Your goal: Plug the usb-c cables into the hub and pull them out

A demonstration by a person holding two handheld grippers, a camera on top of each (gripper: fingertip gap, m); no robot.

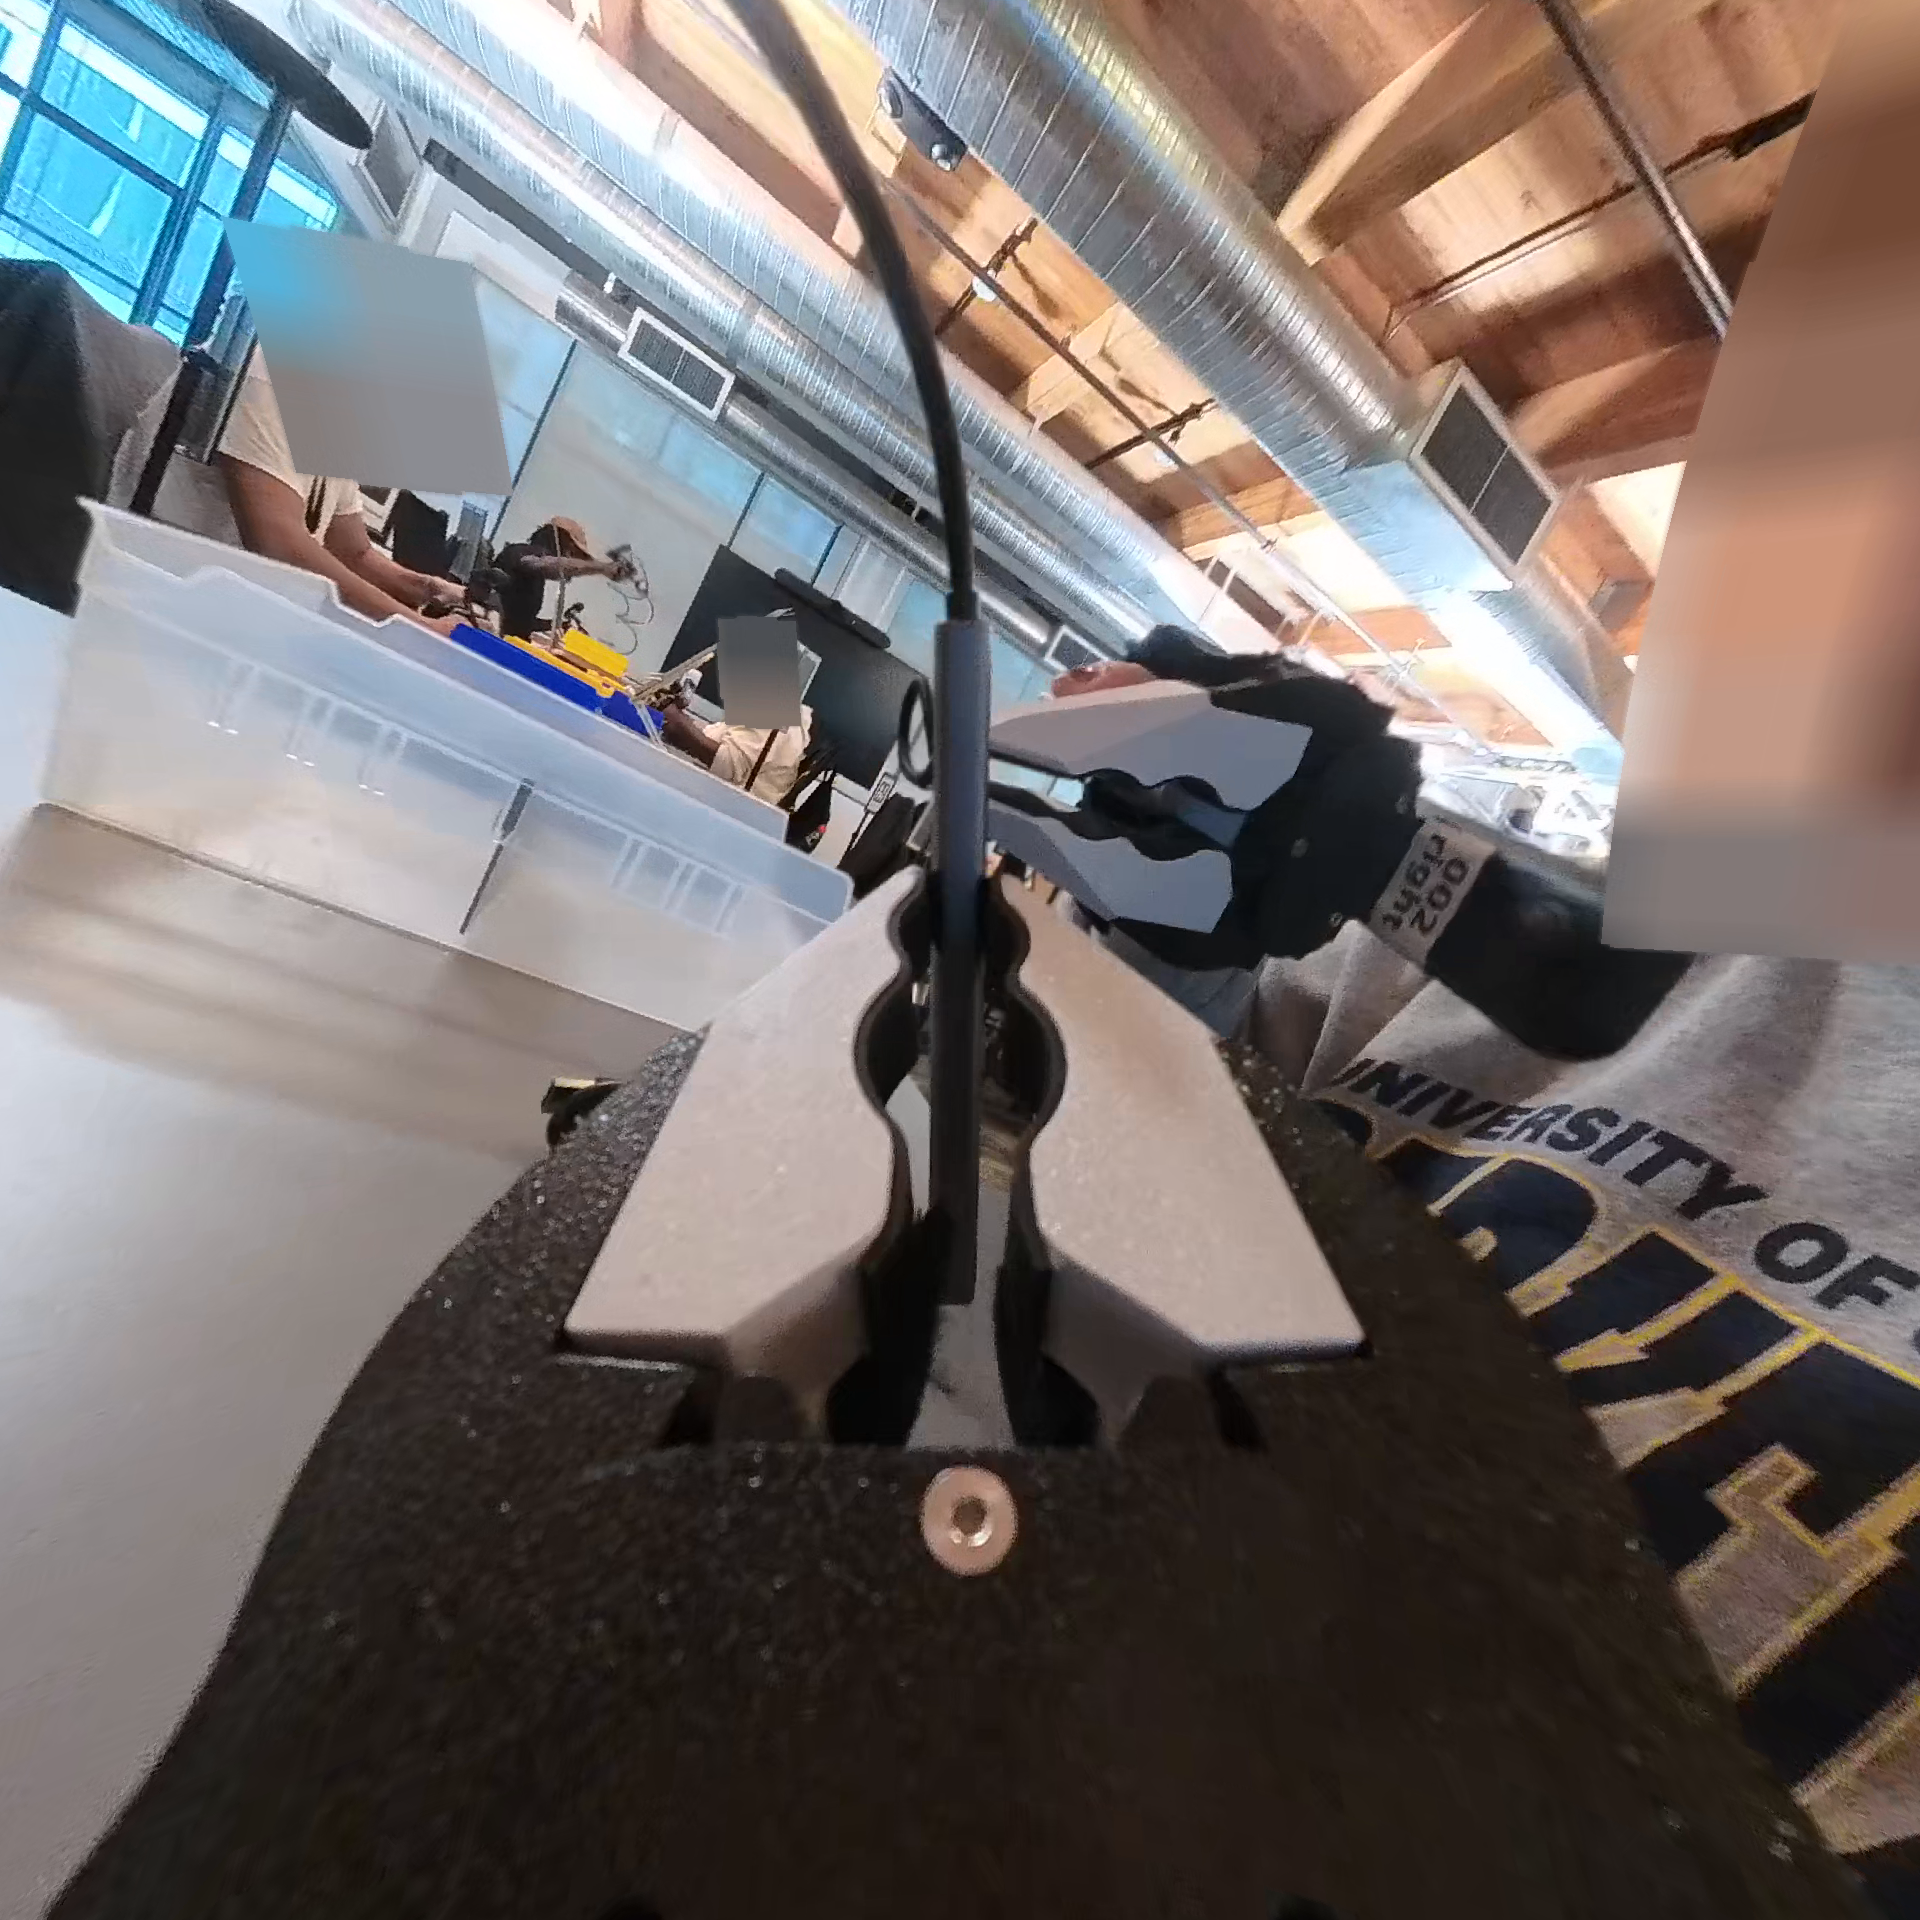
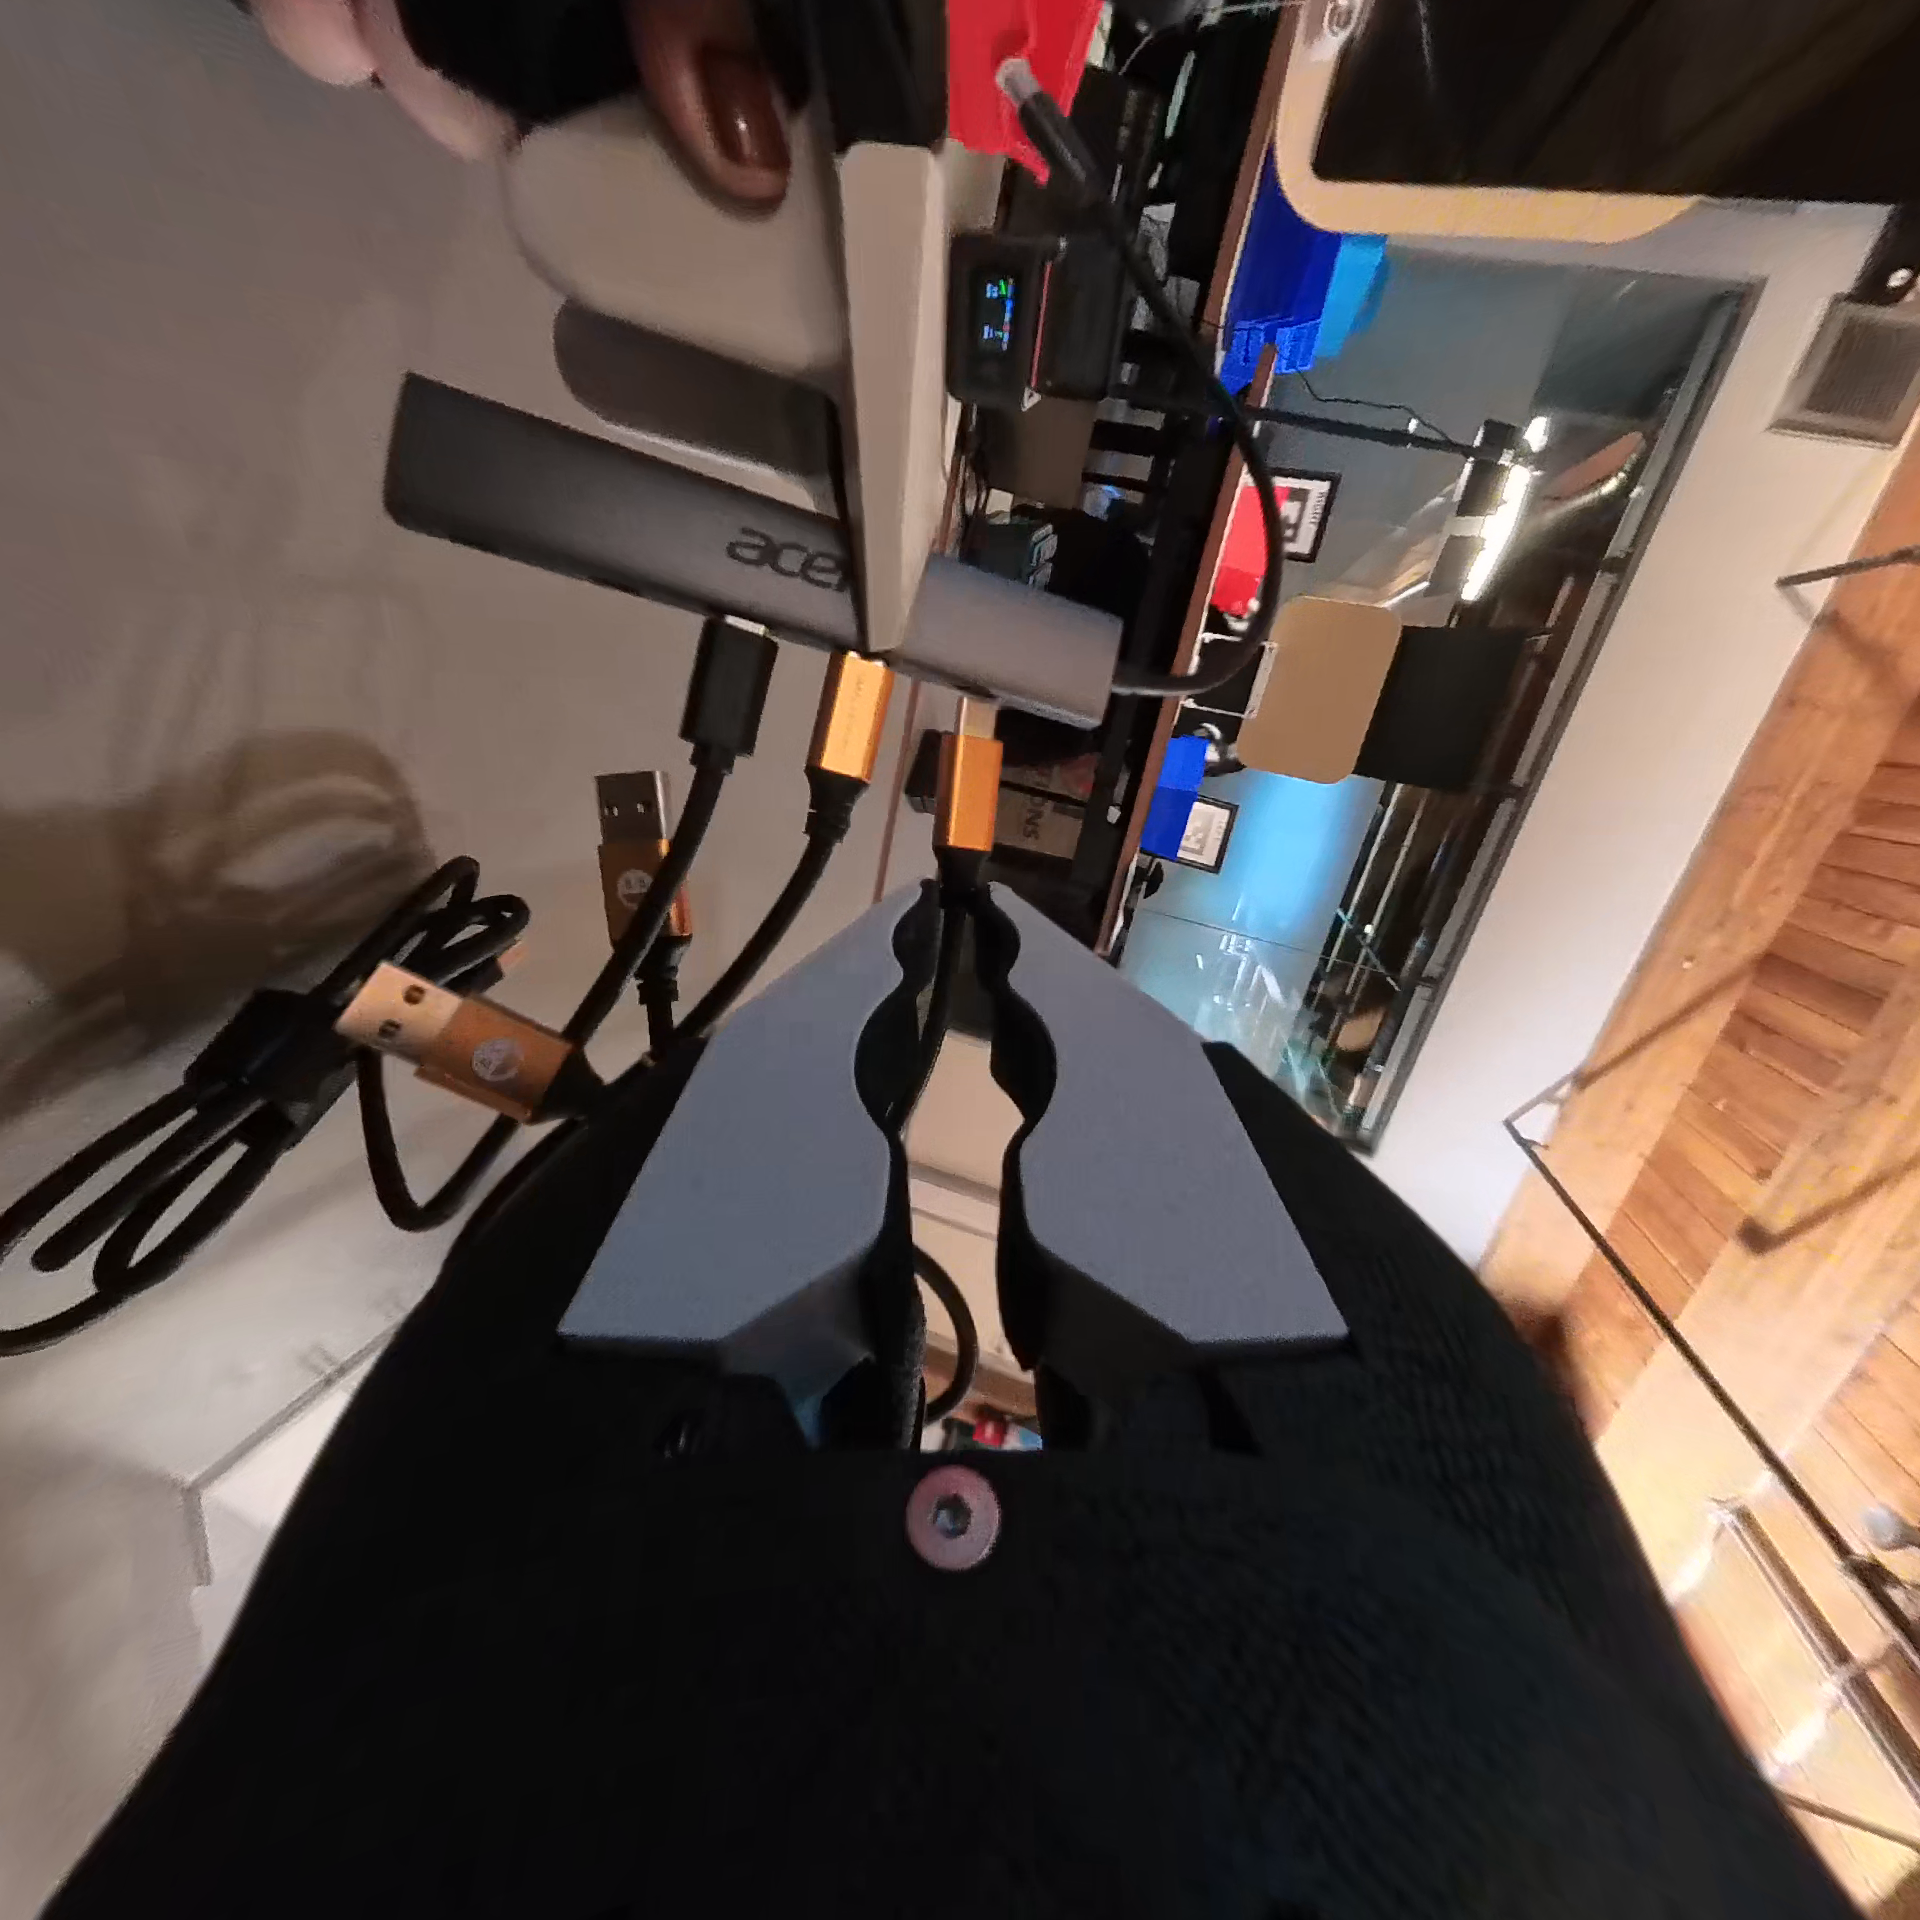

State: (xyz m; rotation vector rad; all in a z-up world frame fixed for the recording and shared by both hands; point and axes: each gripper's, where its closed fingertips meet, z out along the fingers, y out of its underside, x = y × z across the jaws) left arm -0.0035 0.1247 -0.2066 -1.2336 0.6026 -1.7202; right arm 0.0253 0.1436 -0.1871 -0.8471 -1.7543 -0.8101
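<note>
My left gripper is shut on the grey hub, seen edge-on, with the hub's own black cable arcing upward. In the right wrist view the hub is clamped between the left gripper's fingers. A black plug and an orange plug sit in its ports. My right gripper is shut on the black cable just behind a second orange plug, whose metal tip shows at the hub's edge. The right gripper also shows in the left wrist view.
Loose orange USB-A ends and a bundled black cable hang over the white table. A clear plastic bin stands on the table at left. A person's grey sweatshirt is close on the right. About 5 centimeters separates my left fingertips from my right.
</note>
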